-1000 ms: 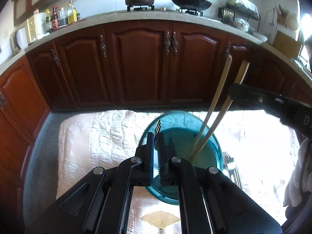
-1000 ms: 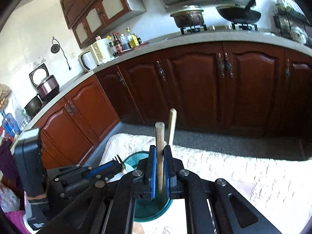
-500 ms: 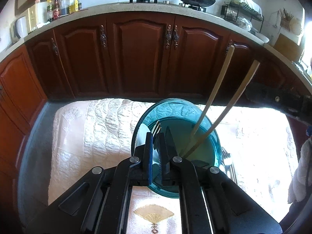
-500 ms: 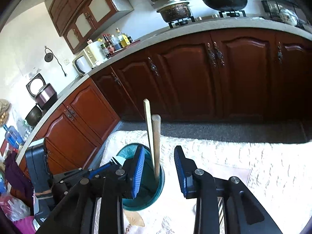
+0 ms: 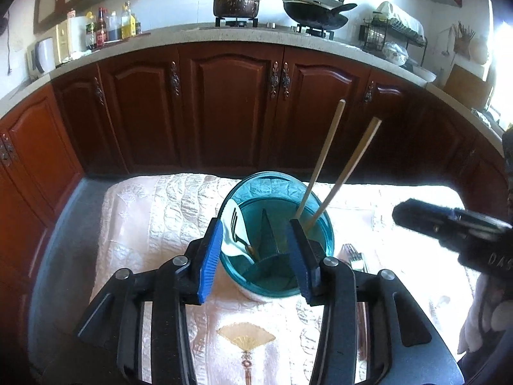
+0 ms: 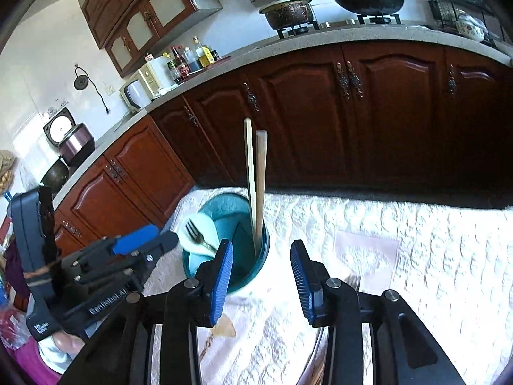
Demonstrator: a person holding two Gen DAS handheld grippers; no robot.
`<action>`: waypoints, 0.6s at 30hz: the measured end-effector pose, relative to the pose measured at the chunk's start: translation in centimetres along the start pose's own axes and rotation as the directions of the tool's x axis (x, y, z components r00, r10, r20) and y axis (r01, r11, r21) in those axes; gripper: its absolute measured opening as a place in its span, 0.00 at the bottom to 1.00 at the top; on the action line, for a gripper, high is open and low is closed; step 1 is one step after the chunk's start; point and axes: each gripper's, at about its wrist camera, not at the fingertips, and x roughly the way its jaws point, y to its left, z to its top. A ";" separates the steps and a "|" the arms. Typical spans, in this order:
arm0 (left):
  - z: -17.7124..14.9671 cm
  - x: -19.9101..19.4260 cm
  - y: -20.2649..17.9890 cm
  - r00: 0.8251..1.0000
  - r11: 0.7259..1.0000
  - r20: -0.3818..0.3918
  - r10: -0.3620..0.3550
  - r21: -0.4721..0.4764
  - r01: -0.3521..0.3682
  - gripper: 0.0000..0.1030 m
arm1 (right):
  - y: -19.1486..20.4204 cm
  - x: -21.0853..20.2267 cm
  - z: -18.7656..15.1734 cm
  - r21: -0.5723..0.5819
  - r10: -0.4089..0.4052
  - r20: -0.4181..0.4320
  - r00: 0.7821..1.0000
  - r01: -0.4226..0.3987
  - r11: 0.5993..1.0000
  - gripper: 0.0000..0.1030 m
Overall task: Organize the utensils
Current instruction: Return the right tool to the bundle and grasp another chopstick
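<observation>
A teal utensil holder (image 5: 272,186) (image 6: 221,205) stands on the quilted cloth. A metal fork (image 5: 239,234) (image 6: 197,235) and a white spoon (image 5: 228,240) (image 6: 205,224) lie in its left compartment. Two wooden chopsticks (image 5: 323,157) (image 6: 260,186) lean out of its right compartment. My left gripper (image 5: 255,256) (image 6: 150,242) hovers just short of the holder, its jaws opening with nothing pressed between them. My right gripper (image 6: 261,276) (image 5: 416,218) is to the right of the holder, jaws also opening and holding nothing.
More forks (image 5: 352,256) (image 6: 352,279) lie on the cloth right of the holder. The cream tablecloth (image 5: 160,211) ends at a grey table edge on the left. Dark wooden cabinets (image 5: 231,109) and a countertop with pots stand beyond.
Both grippers went from shut to open. The left let the fork go into the holder, the right let a chopstick go. Both drew back from the holder.
</observation>
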 end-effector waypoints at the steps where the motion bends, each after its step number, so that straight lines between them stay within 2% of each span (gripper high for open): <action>1: -0.2 -0.4 -0.1 1.000 1.000 0.003 -0.002 -0.003 0.002 0.42 | -0.2 -0.3 -0.6 -0.002 -0.011 -0.007 1.000 0.011 1.000 0.35; 6: -1.7 -2.6 -0.2 0.999 0.999 0.012 -0.033 -0.021 0.033 0.46 | -2.0 -0.8 -3.7 0.003 -0.065 -0.058 0.996 0.065 0.998 0.35; 9: -3.0 -3.5 0.1 0.999 0.997 0.007 -0.054 -0.048 0.054 0.49 | -4.2 0.1 -6.4 0.005 -0.120 -0.127 0.985 0.121 0.993 0.35; 11: -4.2 -3.5 0.3 0.998 0.996 -0.015 -0.059 -0.064 0.058 0.49 | -5.6 1.4 -7.8 0.020 -0.146 -0.170 0.975 0.151 0.988 0.26; 18: -7.8 -2.5 -0.5 0.992 0.995 -0.100 -0.075 -0.071 0.069 0.49 | -8.7 6.1 -10.6 0.089 -0.166 -0.276 0.947 0.197 0.976 0.20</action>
